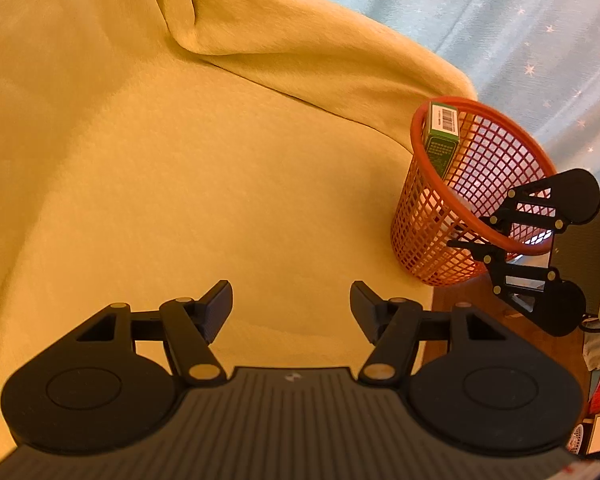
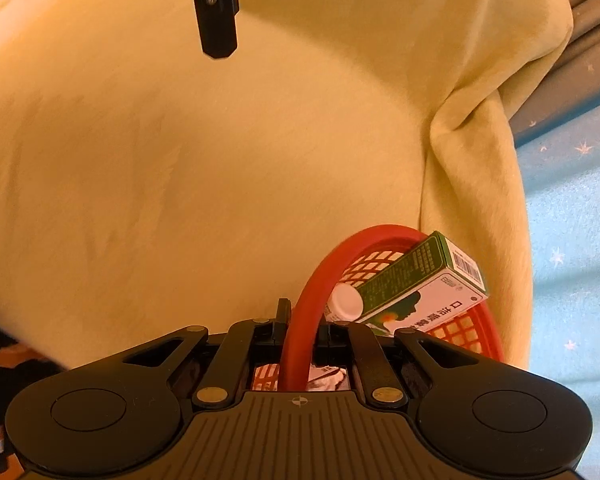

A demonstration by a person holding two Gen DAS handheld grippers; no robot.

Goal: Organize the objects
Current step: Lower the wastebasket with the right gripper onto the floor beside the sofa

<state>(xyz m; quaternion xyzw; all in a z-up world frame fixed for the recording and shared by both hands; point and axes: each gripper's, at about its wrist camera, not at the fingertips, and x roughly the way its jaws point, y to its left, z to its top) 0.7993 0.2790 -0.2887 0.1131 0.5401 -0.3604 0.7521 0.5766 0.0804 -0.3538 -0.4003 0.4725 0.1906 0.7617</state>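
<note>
An orange mesh basket (image 1: 432, 216) stands at the right edge of a yellow blanket (image 1: 180, 160). A green and white box (image 1: 442, 140) leans inside it against the rim. My right gripper (image 1: 466, 245) is shut on the basket's near rim. In the right wrist view the red basket rim (image 2: 300, 344) runs between the closed fingers of my right gripper (image 2: 300, 322), and the green box (image 2: 424, 280) rests over a white bottle cap (image 2: 346, 300). My left gripper (image 1: 291, 308) hangs open over bare blanket, nothing between its fingers. One finger of the left gripper (image 2: 216, 12) shows at the top.
A light blue star-patterned cloth (image 1: 520, 20) lies beyond the blanket. A raised fold of blanket (image 1: 280, 32) runs behind the basket. To the right, a wooden floor (image 1: 480, 300) and dark items (image 1: 588, 264) show past the blanket's edge.
</note>
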